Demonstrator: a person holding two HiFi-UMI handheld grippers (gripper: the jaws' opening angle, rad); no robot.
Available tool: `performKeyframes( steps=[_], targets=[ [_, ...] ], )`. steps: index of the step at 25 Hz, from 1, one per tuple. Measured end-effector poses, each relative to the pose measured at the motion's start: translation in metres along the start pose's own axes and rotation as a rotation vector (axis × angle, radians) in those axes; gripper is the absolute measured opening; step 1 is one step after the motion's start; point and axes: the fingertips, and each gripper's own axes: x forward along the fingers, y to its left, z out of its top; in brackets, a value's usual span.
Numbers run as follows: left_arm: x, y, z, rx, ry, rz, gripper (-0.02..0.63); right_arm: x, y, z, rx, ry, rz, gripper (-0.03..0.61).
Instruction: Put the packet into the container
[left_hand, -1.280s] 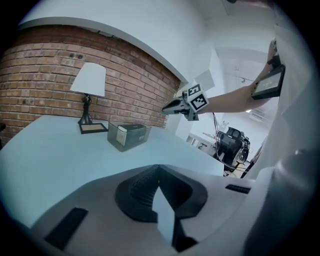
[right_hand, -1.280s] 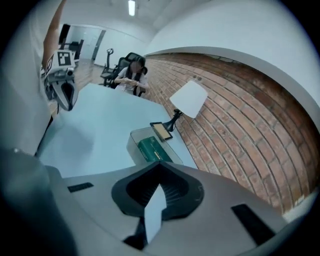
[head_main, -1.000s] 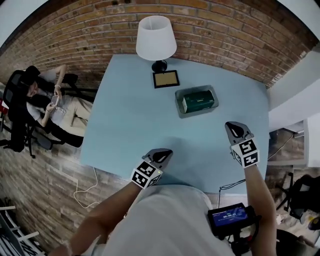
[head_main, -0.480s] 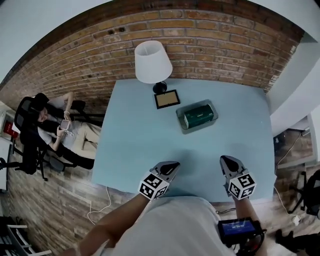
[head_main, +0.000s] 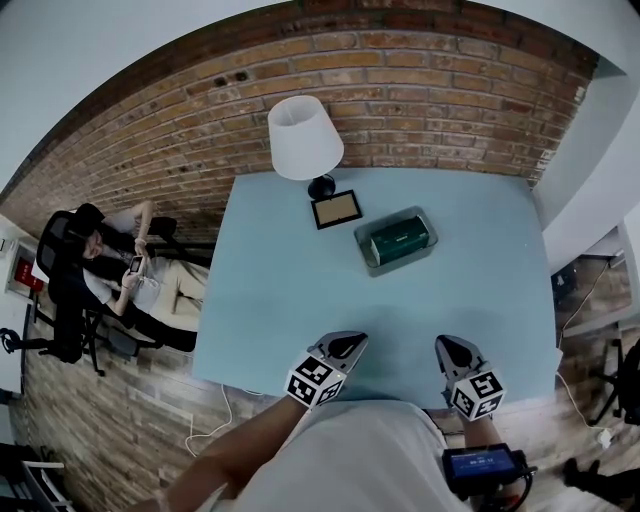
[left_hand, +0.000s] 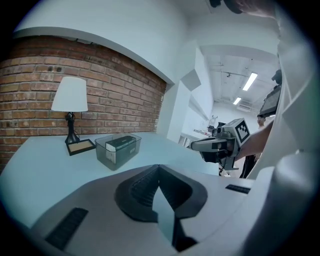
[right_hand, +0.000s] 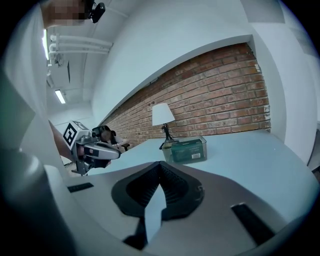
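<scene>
the green packet (head_main: 398, 240) lies inside the clear container (head_main: 366, 262) on the far half of the light blue counter (head_main: 280, 290), near the lamp (head_main: 305, 140). the left gripper (head_main: 345, 346) and right gripper (head_main: 452, 349) hover at the counter's near edge, well apart from the container, each with fingers together and holding nothing.

Green packet (head_main: 398, 241), pale blue table (head_main: 285, 295), white lampshade (head_main: 304, 138)
</scene>
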Motion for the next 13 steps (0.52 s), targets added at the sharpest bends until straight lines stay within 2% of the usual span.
performKeyframes(
  steps=[13],
  targets=[
    [0.006,0.004,-0.002,0.001,0.012,-0.006,0.010,0.011,-0.005,0.008,-0.012,-0.006,0.012,0.011]
  ],
)
